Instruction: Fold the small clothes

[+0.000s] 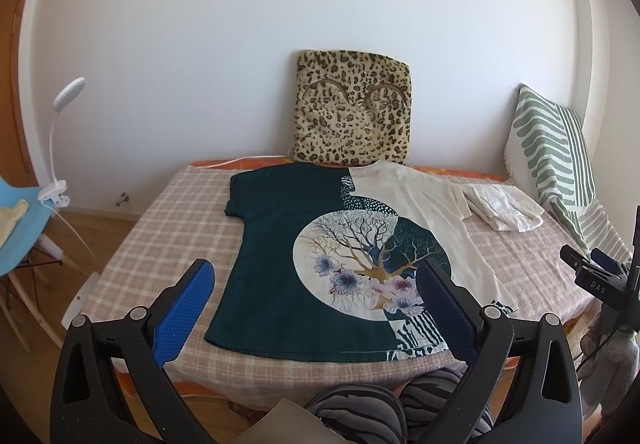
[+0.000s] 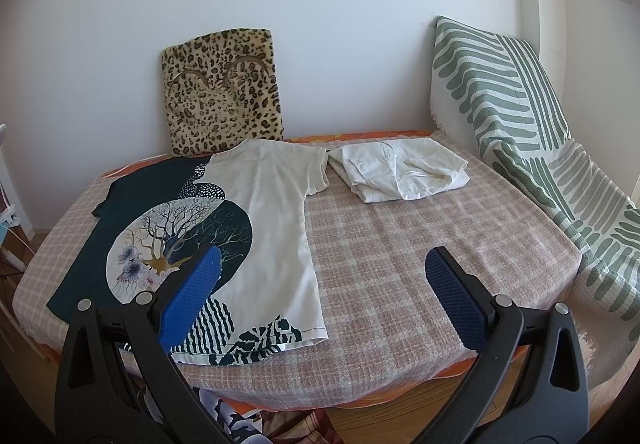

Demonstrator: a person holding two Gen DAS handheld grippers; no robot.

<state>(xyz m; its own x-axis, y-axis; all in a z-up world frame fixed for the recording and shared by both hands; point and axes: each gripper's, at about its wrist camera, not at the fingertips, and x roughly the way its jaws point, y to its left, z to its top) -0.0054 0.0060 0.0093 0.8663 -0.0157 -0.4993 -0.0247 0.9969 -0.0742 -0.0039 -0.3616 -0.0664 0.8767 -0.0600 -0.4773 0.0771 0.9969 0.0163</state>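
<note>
A T-shirt (image 1: 280, 244) lies flat on the bed, dark teal on its left half and cream on its right, with a round tree-and-flower print. My left gripper (image 1: 314, 276) hovers open above its lower hem, fingers spread wide with nothing between them. In the right wrist view the same T-shirt (image 2: 272, 212) lies left of centre. My right gripper (image 2: 322, 264) is open over the shirt's right edge and the bare checked blanket. A folded cream garment (image 2: 400, 168) sits past the shirt's right sleeve; the left wrist view shows that folded garment (image 1: 504, 204) at the right.
The bed carries a pink checked blanket (image 2: 420, 244). A leopard-print cushion (image 1: 352, 108) leans on the back wall, a green striped pillow (image 2: 500, 104) stands at the right. A blue chair (image 1: 16, 224) and clip lamp (image 1: 60, 148) are left of the bed. Striped fabric (image 1: 360, 400) lies below.
</note>
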